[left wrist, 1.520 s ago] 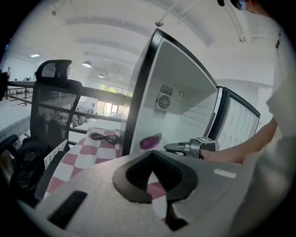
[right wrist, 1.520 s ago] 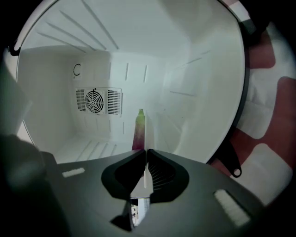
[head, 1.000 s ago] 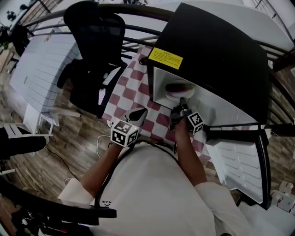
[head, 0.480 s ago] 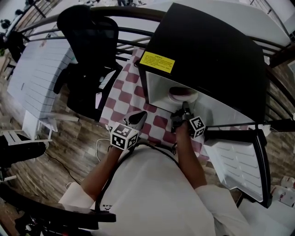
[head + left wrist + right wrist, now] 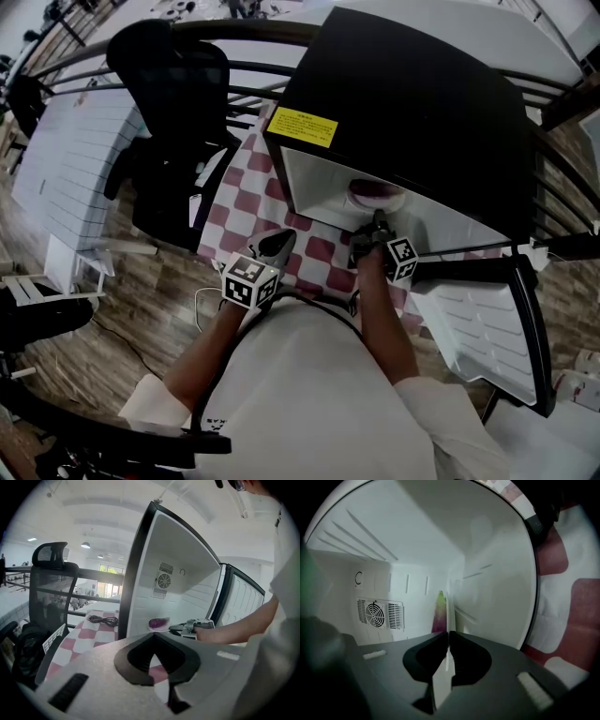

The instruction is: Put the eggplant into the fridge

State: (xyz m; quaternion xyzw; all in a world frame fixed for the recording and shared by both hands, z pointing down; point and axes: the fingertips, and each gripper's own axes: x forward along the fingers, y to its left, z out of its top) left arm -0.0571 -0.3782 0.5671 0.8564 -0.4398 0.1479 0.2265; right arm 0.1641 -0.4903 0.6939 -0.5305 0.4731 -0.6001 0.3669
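A purple eggplant [image 5: 377, 190] lies on a white plate [image 5: 354, 199] inside the open black fridge [image 5: 412, 84]. My right gripper [image 5: 376, 227] is shut on the plate's near rim at the mouth of the fridge. The right gripper view has the plate [image 5: 449, 613] edge-on between the closed jaws of that gripper [image 5: 447, 635], with the eggplant [image 5: 438, 615] on its left side and the fridge's white back wall behind. My left gripper [image 5: 278, 246] hangs shut and empty over the checkered cloth; in its own view [image 5: 152, 638] the eggplant [image 5: 159, 622] shows ahead.
The fridge door [image 5: 478, 328] stands swung open at the right. A red and white checkered cloth [image 5: 244, 202] covers the table, with a coiled black cable [image 5: 103, 619] on it. A black office chair [image 5: 173, 112] and a metal railing stand behind the table.
My right gripper has pushed the plate with the eggplant a little deeper into the fridge. The left gripper has stayed where it was.
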